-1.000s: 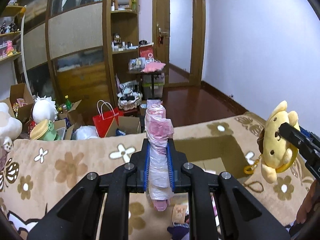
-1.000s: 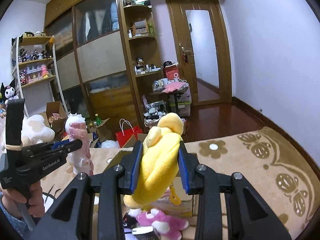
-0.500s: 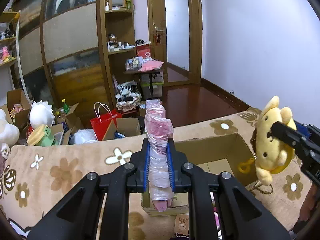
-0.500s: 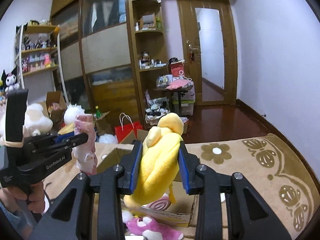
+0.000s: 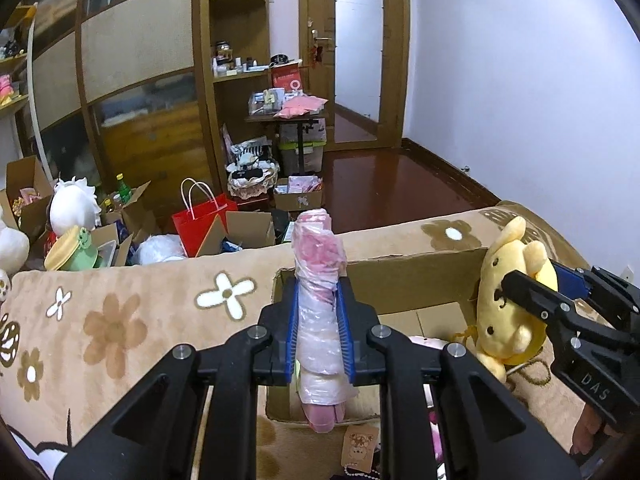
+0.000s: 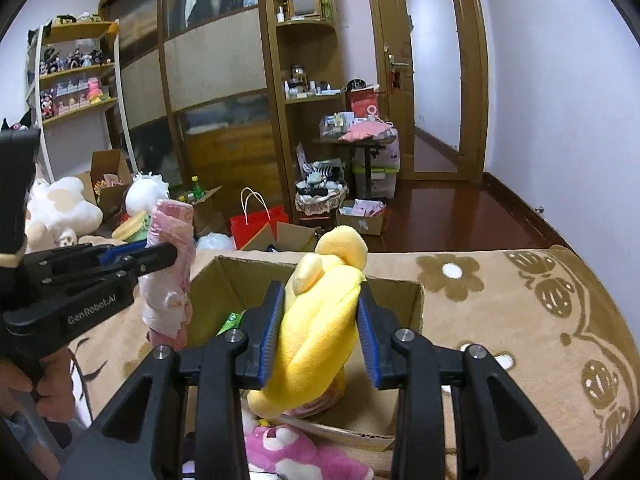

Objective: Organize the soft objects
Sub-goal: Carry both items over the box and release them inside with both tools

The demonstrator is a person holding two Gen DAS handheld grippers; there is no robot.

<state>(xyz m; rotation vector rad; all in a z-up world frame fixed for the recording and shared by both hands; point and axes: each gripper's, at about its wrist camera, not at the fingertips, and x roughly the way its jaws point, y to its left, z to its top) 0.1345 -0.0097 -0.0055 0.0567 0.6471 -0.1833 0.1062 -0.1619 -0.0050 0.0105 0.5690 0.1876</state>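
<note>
A pink soft toy wrapped in clear plastic (image 5: 318, 320) stands upright between the blue pads of my left gripper (image 5: 318, 292), above the near left corner of an open cardboard box (image 5: 400, 276). The left jaws are opening, and the pads still touch the wrap. My right gripper (image 6: 320, 300) is shut on a yellow plush dog (image 6: 320, 332) that hangs over the box (image 6: 396, 280). In the left wrist view the same dog (image 5: 504, 312) and right gripper (image 5: 516, 280) sit at the box's right side. The right wrist view shows the left gripper (image 6: 160, 256) with the pink toy (image 6: 168, 280).
The box rests on a beige flowered blanket (image 5: 120, 320). A pink plush (image 6: 288, 448) and a tag (image 5: 358, 444) lie in front of the box. Beyond the bed stand a red bag (image 5: 200, 224), open cartons, plush toys (image 5: 76, 208) and wooden shelves.
Both grippers have come down and forward with their toys. The cardboard box now sits right under them and looks larger. The yellow dog has come over the box's right side.
</note>
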